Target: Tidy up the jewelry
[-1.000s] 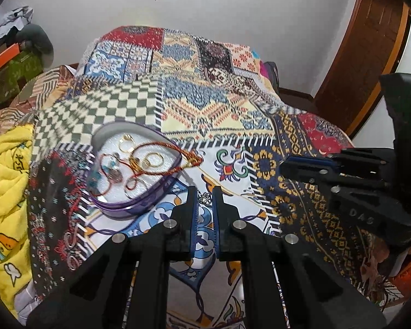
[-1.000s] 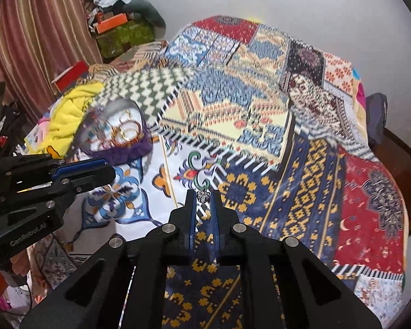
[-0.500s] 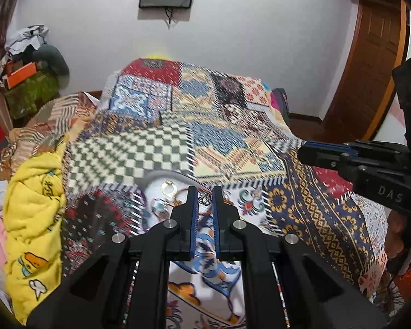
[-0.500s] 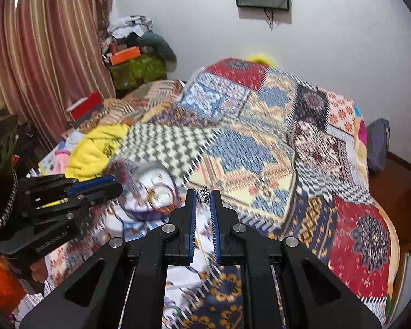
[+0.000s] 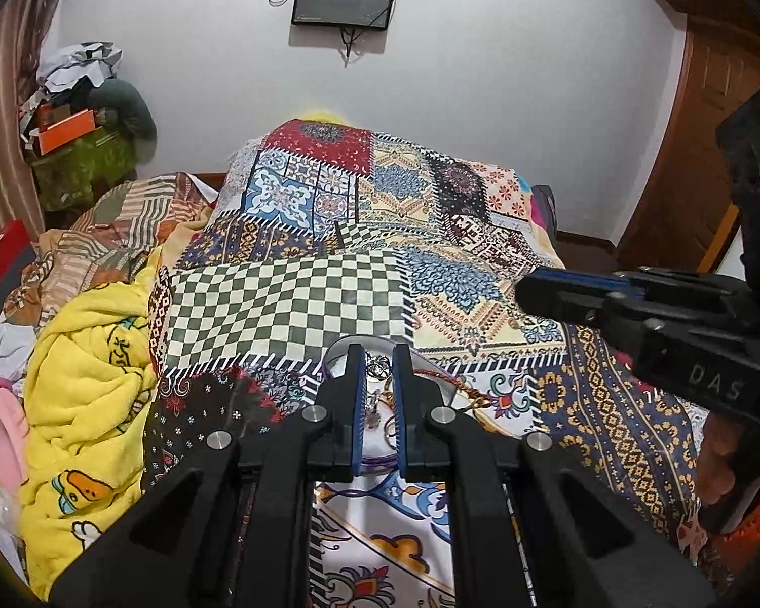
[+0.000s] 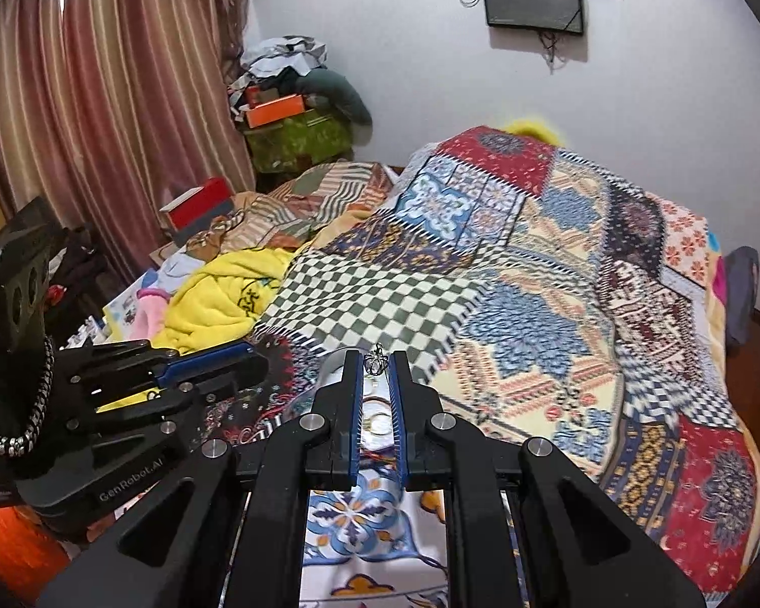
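My right gripper (image 6: 377, 362) is shut on a small silver pendant (image 6: 376, 364) pinched at its fingertips, raised above the bed. It shows from the side in the left wrist view (image 5: 524, 290). My left gripper (image 5: 378, 354) has its jaws a narrow gap apart and holds nothing. Behind and below its fingers lies the purple heart-shaped jewelry box (image 5: 344, 352), mostly hidden, with rings and a red cord (image 5: 473, 390) trailing over its right rim. Through my right fingers I see gold rings (image 6: 379, 419) in the box.
A patchwork bedspread (image 5: 329, 299) covers the bed. A yellow blanket (image 5: 86, 385) and clothes lie at the left. A cluttered stand (image 6: 299, 137) and curtain (image 6: 101, 101) stand at the far left, a wooden door (image 5: 704, 116) at the right.
Both grippers have lifted and tilted up, so the box has slid down behind the fingers and the wall and screen have come into view. The right gripper still pinches the pendant.
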Demonstrator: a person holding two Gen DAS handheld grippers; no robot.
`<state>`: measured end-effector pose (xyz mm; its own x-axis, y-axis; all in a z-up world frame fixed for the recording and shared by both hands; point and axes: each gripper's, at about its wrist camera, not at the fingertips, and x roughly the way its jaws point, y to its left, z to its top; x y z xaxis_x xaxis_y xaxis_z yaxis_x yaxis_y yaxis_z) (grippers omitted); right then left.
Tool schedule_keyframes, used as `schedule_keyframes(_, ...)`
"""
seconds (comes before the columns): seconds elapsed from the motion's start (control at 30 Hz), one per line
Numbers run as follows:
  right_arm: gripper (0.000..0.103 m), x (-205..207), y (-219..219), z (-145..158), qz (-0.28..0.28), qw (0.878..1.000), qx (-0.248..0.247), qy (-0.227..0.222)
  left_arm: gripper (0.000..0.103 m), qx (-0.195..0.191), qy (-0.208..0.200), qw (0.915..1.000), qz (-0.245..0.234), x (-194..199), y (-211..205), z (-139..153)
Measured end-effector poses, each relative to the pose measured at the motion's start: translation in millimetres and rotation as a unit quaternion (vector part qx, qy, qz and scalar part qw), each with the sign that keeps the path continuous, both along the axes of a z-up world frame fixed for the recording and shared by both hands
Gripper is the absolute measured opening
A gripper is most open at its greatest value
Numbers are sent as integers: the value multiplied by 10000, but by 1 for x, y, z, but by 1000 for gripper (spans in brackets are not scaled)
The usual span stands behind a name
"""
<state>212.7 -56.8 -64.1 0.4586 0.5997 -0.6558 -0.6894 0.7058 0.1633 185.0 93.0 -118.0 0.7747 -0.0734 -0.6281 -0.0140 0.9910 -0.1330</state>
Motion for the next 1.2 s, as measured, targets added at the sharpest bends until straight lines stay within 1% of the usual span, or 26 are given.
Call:
schedule_keyframes(0.33, 9, 8, 22, -37, 117, 9986, -307, 404, 8, -214, 398, 9990, -25, 17, 3, -42)
schedule_keyframes(0.47, 9, 14, 26, -49, 124, 9977, -351, 571, 8, -274, 476, 9985, -38, 20, 3, -51)
schedule_keyframes(0.67, 9, 23, 33, -63, 158, 9959, -412, 792, 8, -379, 524, 9979, 7, 20, 10, -56)
schedule_keyframes(0.9, 9, 23, 39, -70, 258, 9949, -571, 793, 8, -287, 542, 9981, -28, 20, 7, -58)
schedule_keyframes(1.07, 9, 19, 40, -68, 319, 9951, -673, 646, 8, -205, 542, 9983, -35, 19, 4, -56)
schedule_keyframes(1.17, 14, 17, 39, -65, 312, 9949, -741, 604, 10, -207, 579, 9981, 27, 18, 6, -57)
schedule_keyframes(1.2, 19, 17, 38, -64, 306, 9950, -741, 602, 10, -228, 597, 9979, 46, 18, 7, -57)
